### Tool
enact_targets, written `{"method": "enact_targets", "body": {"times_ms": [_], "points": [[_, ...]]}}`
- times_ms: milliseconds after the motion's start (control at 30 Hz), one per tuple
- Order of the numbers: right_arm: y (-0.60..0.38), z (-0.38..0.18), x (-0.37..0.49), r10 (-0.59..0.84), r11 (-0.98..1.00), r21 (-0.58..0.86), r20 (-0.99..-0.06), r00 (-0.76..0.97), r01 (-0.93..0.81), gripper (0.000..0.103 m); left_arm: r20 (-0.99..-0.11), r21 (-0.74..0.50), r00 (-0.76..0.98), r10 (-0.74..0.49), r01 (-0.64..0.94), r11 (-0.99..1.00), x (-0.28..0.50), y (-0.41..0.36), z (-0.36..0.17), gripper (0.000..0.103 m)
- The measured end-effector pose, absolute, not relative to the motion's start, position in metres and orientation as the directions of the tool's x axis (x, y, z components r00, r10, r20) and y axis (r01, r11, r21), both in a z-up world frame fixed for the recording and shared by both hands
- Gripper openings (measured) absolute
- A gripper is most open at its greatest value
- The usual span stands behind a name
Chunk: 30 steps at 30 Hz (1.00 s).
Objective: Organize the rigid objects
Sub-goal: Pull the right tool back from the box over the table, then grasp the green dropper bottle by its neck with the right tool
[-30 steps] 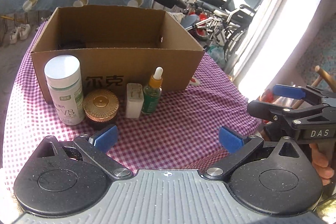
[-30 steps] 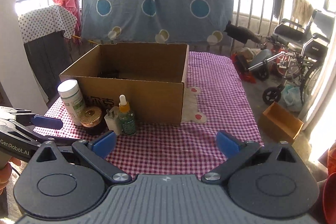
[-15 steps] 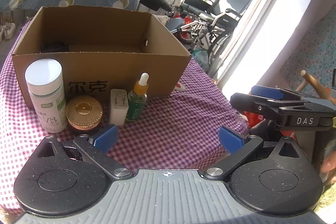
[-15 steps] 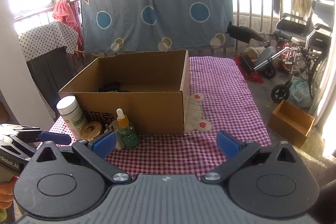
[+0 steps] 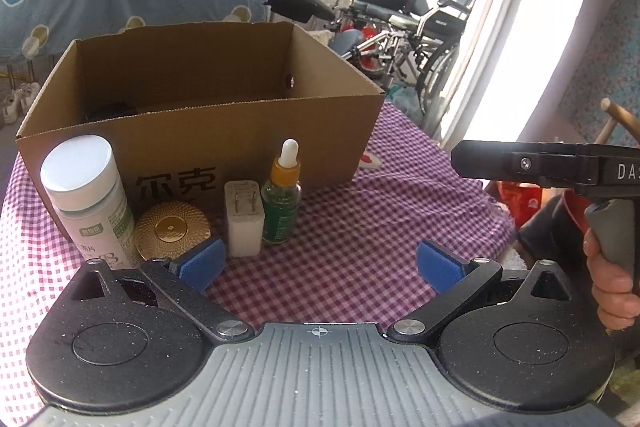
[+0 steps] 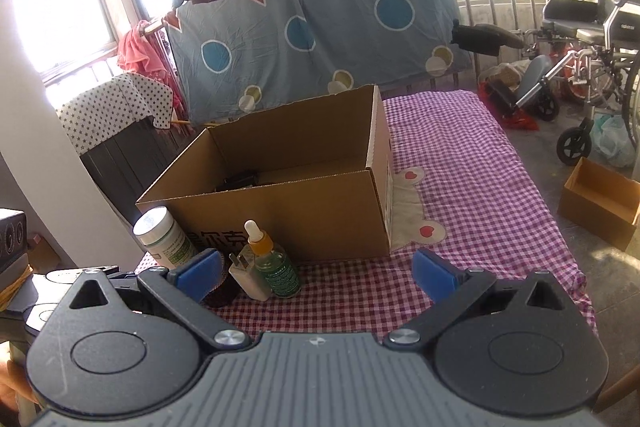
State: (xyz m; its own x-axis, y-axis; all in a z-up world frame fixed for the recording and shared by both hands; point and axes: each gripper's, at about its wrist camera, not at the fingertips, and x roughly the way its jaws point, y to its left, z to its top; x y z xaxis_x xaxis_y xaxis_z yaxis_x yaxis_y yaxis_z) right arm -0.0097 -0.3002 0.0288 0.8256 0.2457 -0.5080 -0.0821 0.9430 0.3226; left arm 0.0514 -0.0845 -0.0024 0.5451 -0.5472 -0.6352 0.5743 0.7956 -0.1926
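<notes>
A purple checked cloth [image 5: 360, 227] covers your worktop, with an open cardboard box [image 5: 224, 131] on it. Just in front of the box stand a white bottle [image 5: 86, 199], gold-lidded jar [image 5: 172, 229], white plug [image 5: 244, 217] and green dropper bottle [image 5: 282, 201]. Your left gripper [image 5: 318, 265] and right gripper [image 6: 316, 269] both have jaws spread wide, holding nothing.

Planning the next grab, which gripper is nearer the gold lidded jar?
Left. The left gripper has its left pad beside the gold lidded jar; the right gripper sits farther right.
</notes>
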Motion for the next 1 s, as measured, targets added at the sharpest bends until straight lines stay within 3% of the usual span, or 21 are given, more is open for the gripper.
{"method": "enact_targets", "body": {"times_ms": [133,267,333,567,800,1000], "points": [[-0.291,0.028,0.004,0.272,0.939,0.324,-0.505,0.819,-0.112,0.102,-0.621,-0.113,0.593,-0.512,0.579,0.807,0.053,-0.095,-0.004,0.102],[-0.277,0.026,0.022,0.315,0.929,0.336,-0.508,0.801,-0.153,0.087,-0.582,-0.037,0.642,-0.499,0.592,0.805,0.055,-0.104,-0.006,0.099],[-0.27,0.024,0.032,0.337,0.923,0.346,-0.517,0.787,-0.168,0.073,-0.569,-0.002,0.66,-0.49,0.595,0.804,0.056,-0.109,-0.006,0.093],[-0.249,0.017,0.06,0.376,0.912,0.358,-0.534,0.757,-0.201,0.048,-0.529,0.078,0.707,-0.469,0.591,0.803,0.062,-0.118,-0.007,0.067],[-0.244,0.007,0.076,0.391,0.909,0.363,-0.569,0.724,-0.206,0.021,-0.544,0.071,0.698,-0.465,0.591,0.804,0.072,-0.126,-0.009,0.05],[-0.248,0.005,0.078,0.407,0.899,0.385,-0.566,0.717,-0.207,0.017,-0.563,0.025,0.68,-0.47,0.582,0.813,0.078,-0.128,-0.012,0.029]]}}
